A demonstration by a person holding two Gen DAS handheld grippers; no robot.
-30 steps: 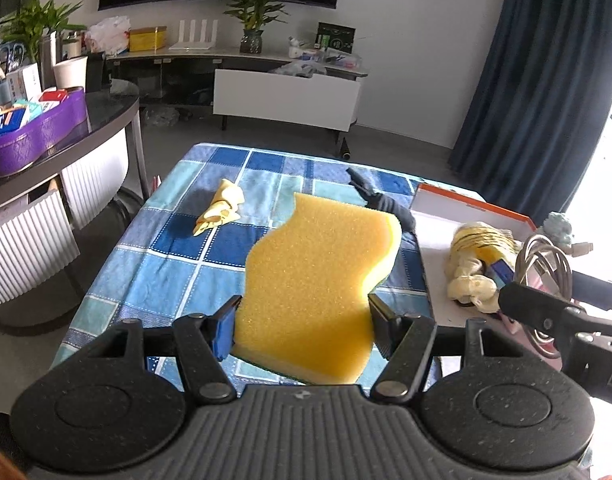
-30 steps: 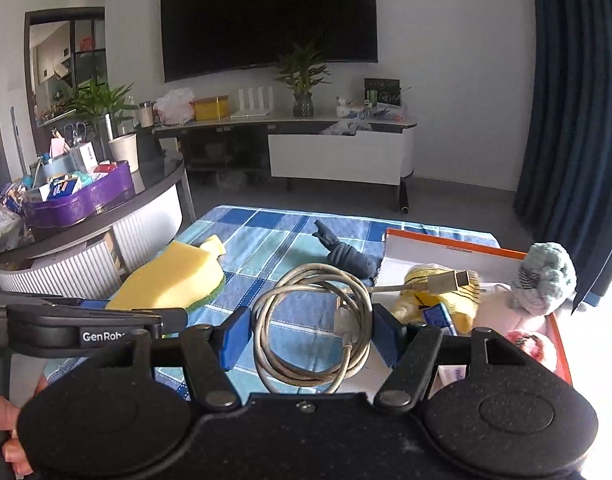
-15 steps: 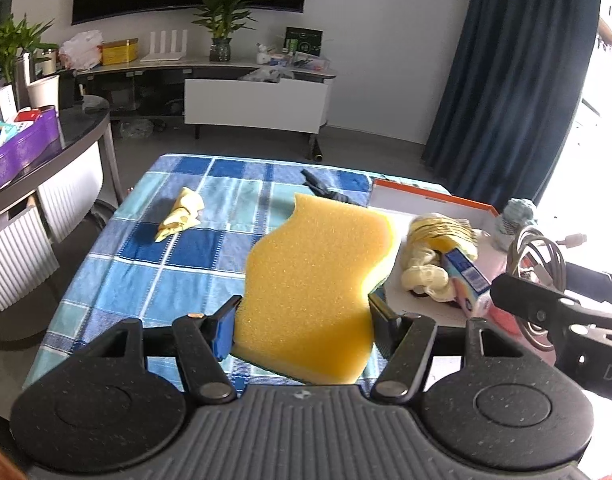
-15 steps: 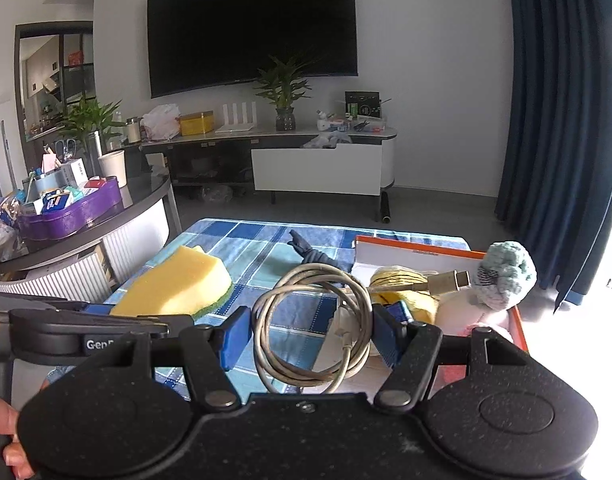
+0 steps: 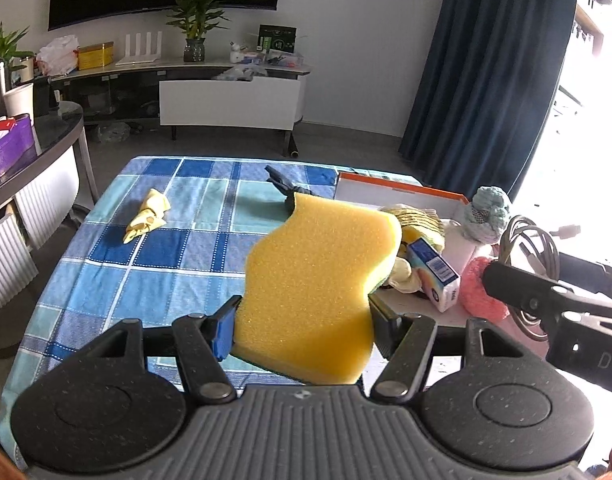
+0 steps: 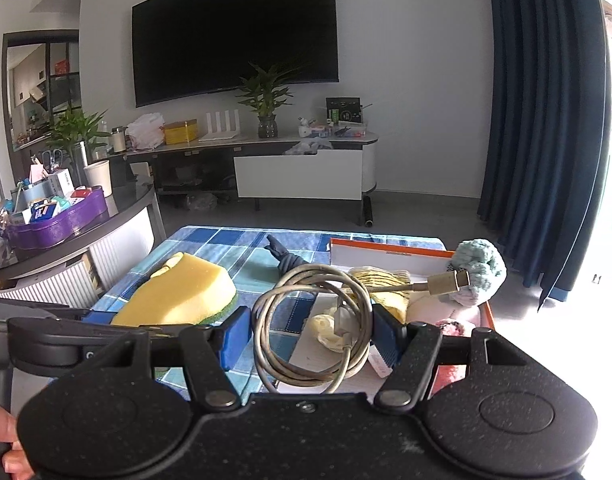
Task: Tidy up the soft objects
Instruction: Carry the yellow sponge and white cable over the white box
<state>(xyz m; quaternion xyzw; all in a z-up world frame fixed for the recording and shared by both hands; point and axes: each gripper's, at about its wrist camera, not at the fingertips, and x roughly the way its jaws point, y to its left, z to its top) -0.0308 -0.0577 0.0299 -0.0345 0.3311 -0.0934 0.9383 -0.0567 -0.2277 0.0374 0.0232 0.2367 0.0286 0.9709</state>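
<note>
A wavy yellow sponge (image 5: 318, 280) with a green underside is held above the blue checked tablecloth (image 5: 177, 256), with my left gripper (image 5: 306, 330) shut on its near end. Its far edge overlaps the white box with an orange rim (image 5: 398, 190). My right gripper (image 6: 312, 338) is shut on a coiled grey cable (image 6: 314, 328), whose plug (image 6: 452, 280) sticks out to the right over the box (image 6: 386, 250). The sponge (image 6: 185, 296) shows at the left of the right wrist view. The cable (image 5: 534, 240) hangs at the right edge of the left wrist view.
In the box lie a yellow striped cloth (image 5: 422, 220), a small carton (image 5: 434, 276), a pink plush (image 5: 480, 292) and a teal knitted piece (image 5: 488, 214). On the cloth rest a yellow glove (image 5: 147, 216) and a dark grey sock (image 5: 281, 184). A round table with a purple tray (image 6: 57, 224) stands left.
Both grippers have moved to the right with the sponge and the cable still held. The box and its contents now sit closer, beside and under the sponge's far edge.
</note>
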